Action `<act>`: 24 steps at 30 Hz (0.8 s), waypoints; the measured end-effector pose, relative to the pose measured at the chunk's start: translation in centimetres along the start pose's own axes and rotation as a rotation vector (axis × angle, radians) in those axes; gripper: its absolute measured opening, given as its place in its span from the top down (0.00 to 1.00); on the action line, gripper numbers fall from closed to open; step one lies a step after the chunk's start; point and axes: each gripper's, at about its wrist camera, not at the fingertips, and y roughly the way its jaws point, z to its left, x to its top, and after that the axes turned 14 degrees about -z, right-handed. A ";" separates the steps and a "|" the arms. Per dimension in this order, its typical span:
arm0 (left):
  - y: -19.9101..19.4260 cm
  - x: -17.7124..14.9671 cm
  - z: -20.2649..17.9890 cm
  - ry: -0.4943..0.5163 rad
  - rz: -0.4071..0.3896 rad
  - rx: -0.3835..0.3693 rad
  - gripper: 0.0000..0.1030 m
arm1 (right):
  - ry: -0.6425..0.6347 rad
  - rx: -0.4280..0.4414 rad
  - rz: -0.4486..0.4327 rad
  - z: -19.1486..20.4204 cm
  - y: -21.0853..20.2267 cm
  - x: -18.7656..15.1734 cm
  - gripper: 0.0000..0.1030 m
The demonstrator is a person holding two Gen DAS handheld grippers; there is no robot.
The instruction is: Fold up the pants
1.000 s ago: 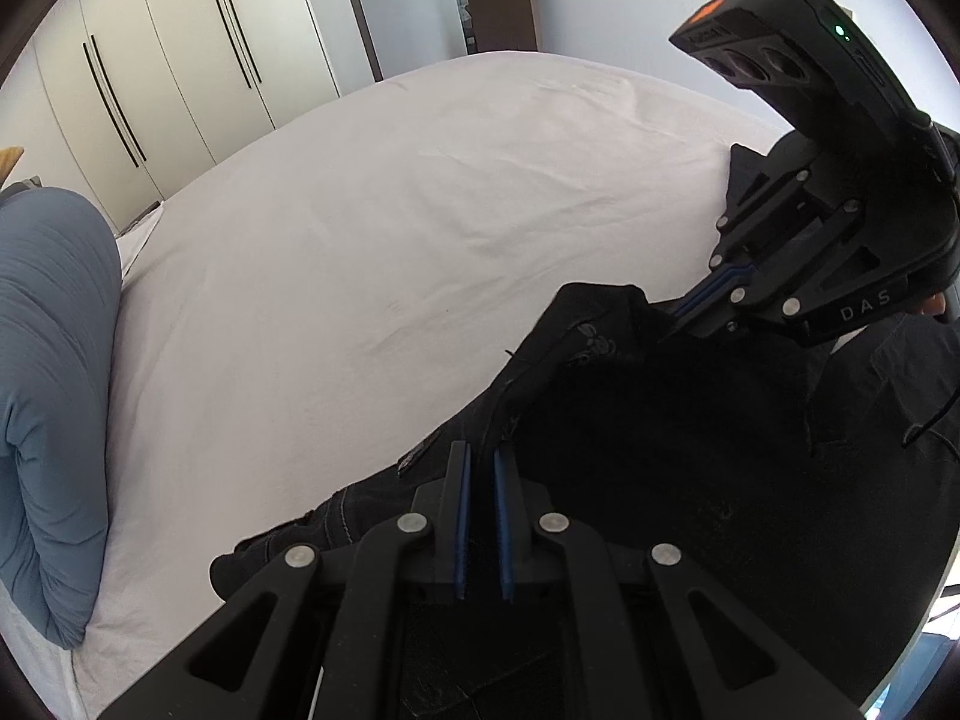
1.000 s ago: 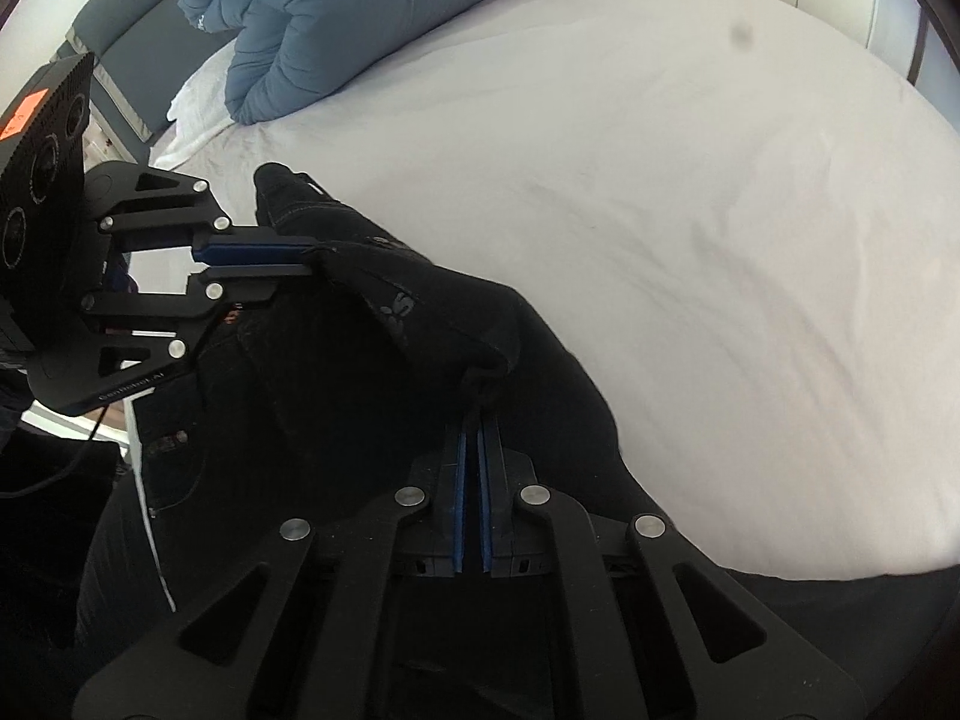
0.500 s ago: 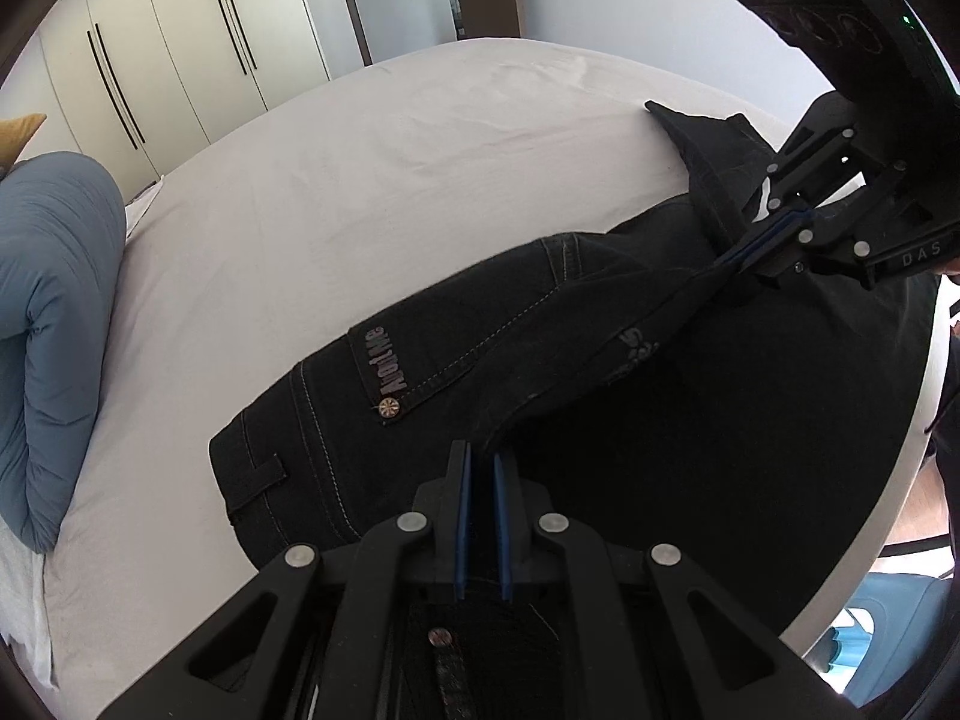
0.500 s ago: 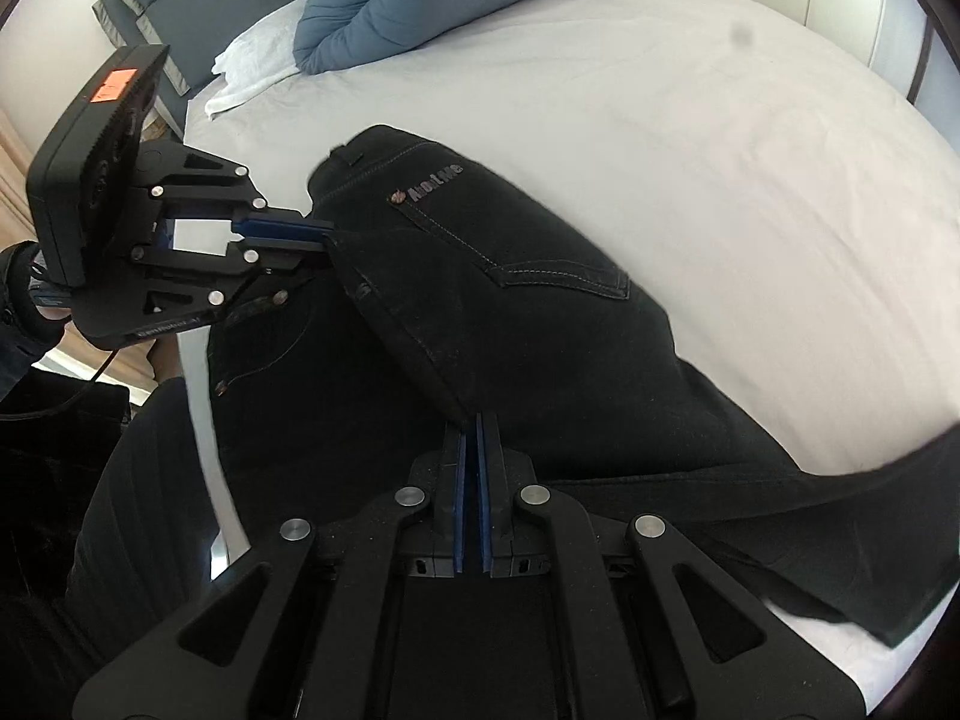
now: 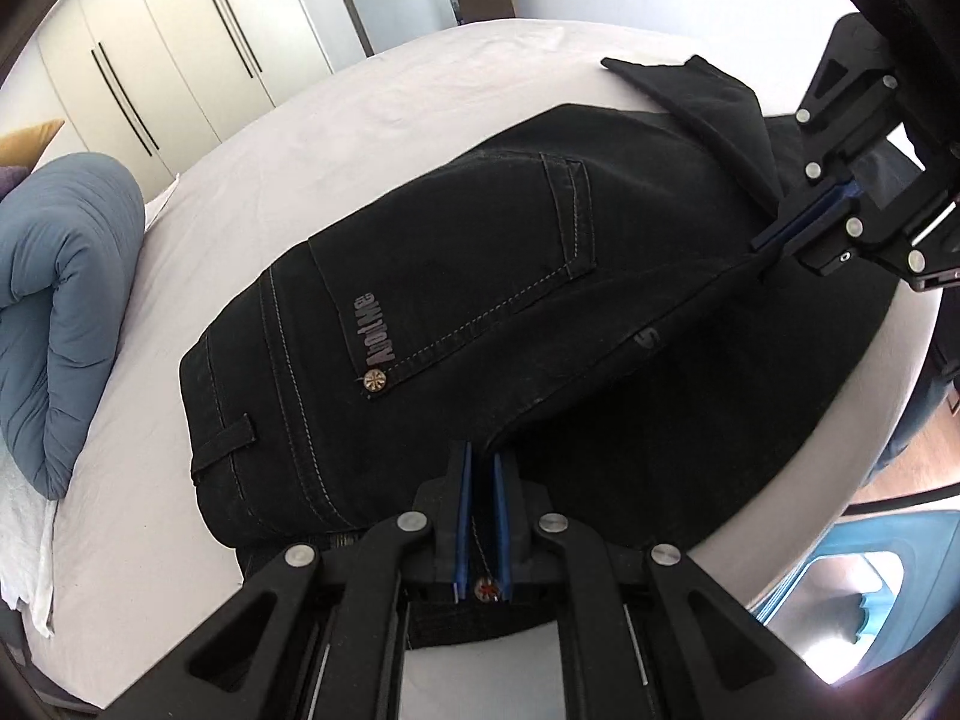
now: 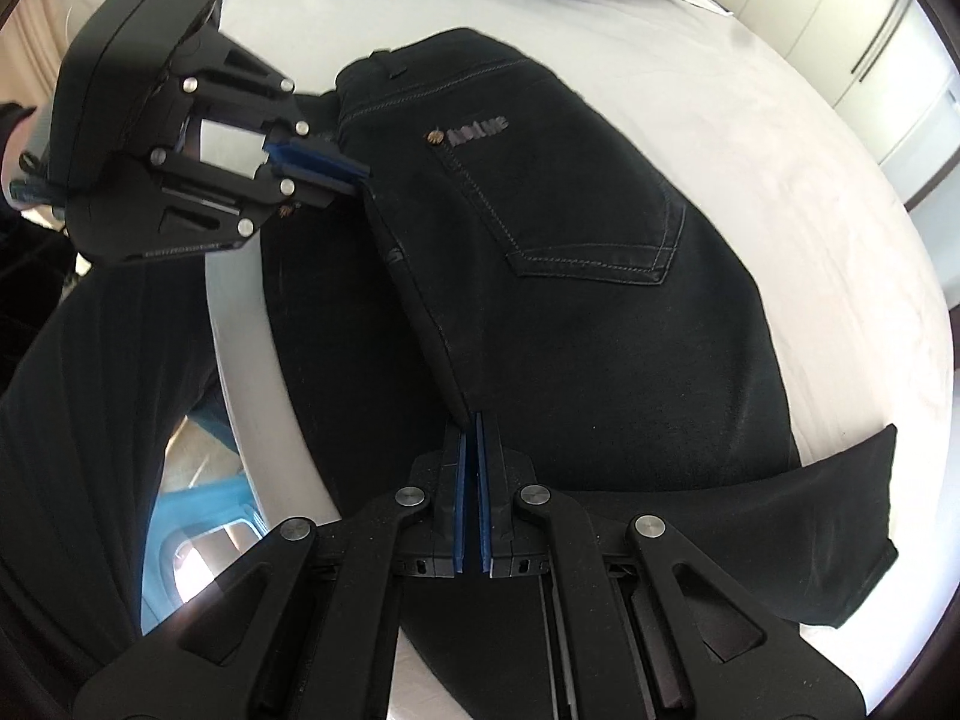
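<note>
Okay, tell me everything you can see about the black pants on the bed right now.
The black pants look like denim with pale contrast stitching, a back pocket, a small rivet, a silver logo and a belt loop. They lie folded lengthwise on the white bed sheet, back pocket up, one leg end turned over at the far end. The left gripper pinches the waist edge between its blue fingers; the right gripper pinches the same folded edge further down the leg.

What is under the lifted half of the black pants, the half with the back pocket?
Under the lifted half of the black pants more black fabric lies on the white bed sheet. How that lower layer lies farther in is covered. Both the left gripper and the right gripper pinch the edge.
</note>
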 end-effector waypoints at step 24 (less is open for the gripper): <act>-0.6 -1.5 -2.3 0.069 0.010 -0.037 0.94 | -0.040 -0.010 0.041 2.0 -1.6 -2.4 0.98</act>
